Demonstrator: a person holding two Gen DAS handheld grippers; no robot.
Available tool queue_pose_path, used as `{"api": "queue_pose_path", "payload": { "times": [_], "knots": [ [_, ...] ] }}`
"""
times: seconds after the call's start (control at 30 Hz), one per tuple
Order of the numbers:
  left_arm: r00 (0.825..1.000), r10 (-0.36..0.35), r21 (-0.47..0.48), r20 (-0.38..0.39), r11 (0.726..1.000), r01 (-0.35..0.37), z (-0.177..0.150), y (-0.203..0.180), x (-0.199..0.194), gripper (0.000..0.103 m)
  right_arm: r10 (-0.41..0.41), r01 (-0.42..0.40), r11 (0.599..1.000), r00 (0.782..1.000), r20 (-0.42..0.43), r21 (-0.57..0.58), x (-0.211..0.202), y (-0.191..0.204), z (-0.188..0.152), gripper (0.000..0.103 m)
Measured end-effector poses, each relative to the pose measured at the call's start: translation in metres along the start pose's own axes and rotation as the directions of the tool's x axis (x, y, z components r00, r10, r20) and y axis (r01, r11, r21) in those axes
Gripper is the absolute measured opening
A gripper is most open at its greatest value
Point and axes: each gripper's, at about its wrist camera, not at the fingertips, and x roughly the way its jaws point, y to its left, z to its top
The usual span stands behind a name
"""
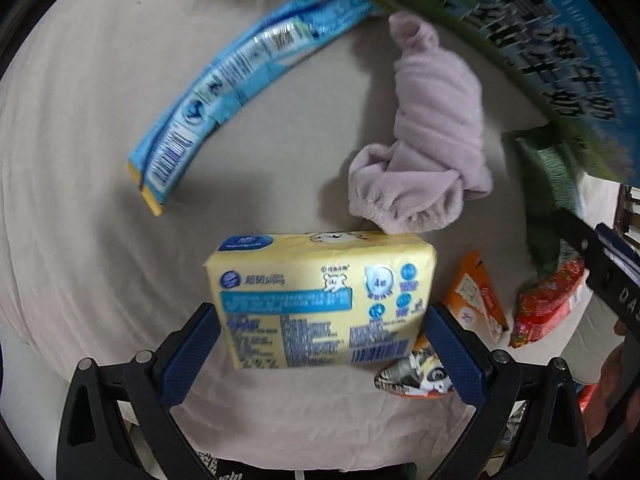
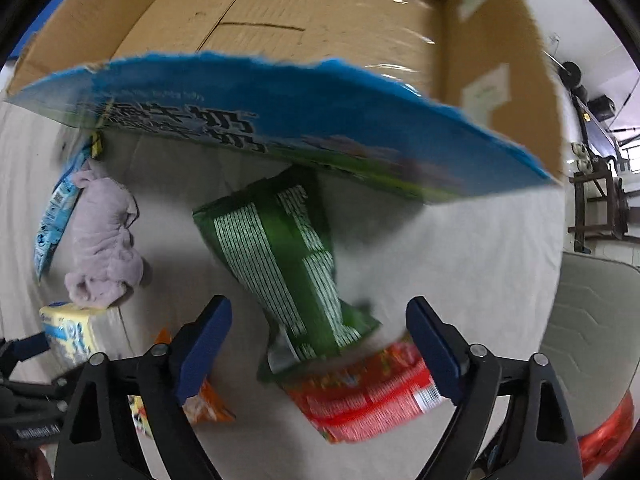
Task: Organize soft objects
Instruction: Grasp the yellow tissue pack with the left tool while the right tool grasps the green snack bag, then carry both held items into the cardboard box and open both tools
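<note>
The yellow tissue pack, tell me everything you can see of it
The yellow tissue pack is a soft rectangular brick in glossy plastic wrap, pale yellow with blue panels, a cartoon bear, small print and a barcode. It sits between the left gripper's blue fingers, which press both short ends. The pinkish cloth touches its far top edge. Behind it lies the beige sheet. The right wrist view shows one corner of it.

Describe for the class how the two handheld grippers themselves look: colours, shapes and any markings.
Both match: the left gripper and the right gripper each have two dark blue rectangular pads with a fine dotted texture, carried on black triangular linkage arms with cut-out slots and silver round rivets. White lettering shows on the black bodies, too blurred to read fully. No cables or sleeves visible.
</note>
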Motion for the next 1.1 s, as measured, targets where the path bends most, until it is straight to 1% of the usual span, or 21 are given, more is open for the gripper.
{"api": "queue_pose_path", "payload": {
  "times": [0.03,0.1,0.13,0.17,0.2,0.23,0.27,0.3,0.4,0.5,0.63,0.7,0.77,0.9,0.93,1.0,1.03,1.07,1.1],
  "knots": [
    [1.0,-0.001,-0.003,-0.005,1.0,0.001,0.0,-0.001,0.004,0.103,0.014,-0.014,1.0,1.0,-0.012,0.008,0.006,0.002,0.004,0.085],
    [1.0,0.0,-0.011,-0.013,1.0,0.0,-0.001,-0.001,0.012,0.103,0.025,-0.024,0.999,0.999,-0.044,0.025,0.016,0.003,0.009,0.074],
    [1.0,-0.001,-0.014,-0.013,1.0,0.001,-0.001,-0.002,0.015,0.103,0.049,-0.046,0.998,0.997,-0.06,0.04,0.021,0.003,0.01,0.072],
    [1.0,-0.002,-0.014,-0.012,1.0,0.001,-0.003,-0.002,0.015,0.103,0.06,-0.056,0.997,0.996,-0.069,0.05,0.023,0.003,0.012,0.066],
    [1.0,0.001,-0.014,-0.007,1.0,-0.001,-0.003,-0.004,0.017,0.102,0.065,-0.06,0.996,0.995,-0.077,0.06,0.025,0.003,0.012,0.058],
    [1.0,0.0,-0.014,-0.001,1.0,0.0,-0.005,-0.005,0.017,0.1,0.073,-0.067,0.995,0.994,-0.085,0.07,0.025,0.004,0.011,0.056],
    [1.0,-0.007,-0.013,0.007,1.0,0.007,-0.006,-0.007,0.017,0.097,0.075,-0.068,0.995,0.993,-0.089,0.076,0.024,0.004,0.01,0.052],
    [1.0,-0.005,-0.011,0.013,1.0,0.005,-0.008,-0.007,0.016,0.096,0.078,-0.07,0.994,0.992,-0.095,0.08,0.023,0.005,0.009,0.046],
    [0.999,0.0,0.003,0.047,1.0,0.0,-0.011,-0.01,0.009,0.095,0.095,-0.083,0.989,0.991,-0.099,0.12,0.019,0.005,0.002,0.04],
    [0.995,0.015,0.025,0.097,1.0,-0.017,-0.02,-0.016,-0.005,0.094,0.096,-0.082,0.987,0.99,-0.1,0.139,0.014,0.009,-0.009,0.036],
    [0.987,0.039,0.064,0.156,0.997,-0.05,-0.041,-0.028,-0.032,0.094,0.092,-0.078,0.984,0.992,-0.081,0.158,0.001,0.024,-0.019,0.035],
    [0.983,0.037,0.086,0.181,0.995,-0.053,-0.051,-0.034,-0.045,0.094,0.11,-0.096,0.979,0.991,-0.072,0.177,-0.009,0.027,-0.027,0.034],
    [0.977,0.03,0.108,0.21,0.993,-0.054,-0.061,-0.04,-0.067,0.094,0.116,-0.104,0.975,0.992,-0.054,0.197,-0.024,0.03,-0.036,0.034],
    [0.966,-0.01,0.159,0.257,0.987,-0.032,-0.085,-0.053,-0.106,0.094,0.146,-0.142,0.962,0.989,-0.001,0.235,-0.059,0.034,-0.051,0.034],
    [0.963,-0.026,0.175,0.267,0.984,-0.022,-0.09,-0.058,-0.116,0.094,0.157,-0.155,0.958,0.988,0.013,0.24,-0.071,0.023,-0.052,0.034],
    [0.958,-0.055,0.207,0.282,0.978,-0.004,-0.093,-0.064,-0.142,0.094,0.171,-0.176,0.952,0.984,0.046,0.249,-0.088,0.021,-0.06,0.033],
    [0.955,-0.069,0.222,0.288,0.975,0.003,-0.087,-0.063,-0.16,0.094,0.179,-0.191,0.948,0.981,0.068,0.253,-0.1,0.018,-0.066,0.033],
    [0.952,-0.083,0.239,0.295,0.971,0.011,-0.084,-0.067,-0.172,0.094,0.186,-0.202,0.945,0.979,0.084,0.257,-0.113,0.013,-0.069,0.033],
    [0.949,-0.099,0.254,0.299,0.967,0.021,-0.073,-0.067,-0.184,0.094,0.194,-0.215,0.942,0.976,0.102,0.26,-0.12,0.007,-0.07,0.033]
  ]
}}
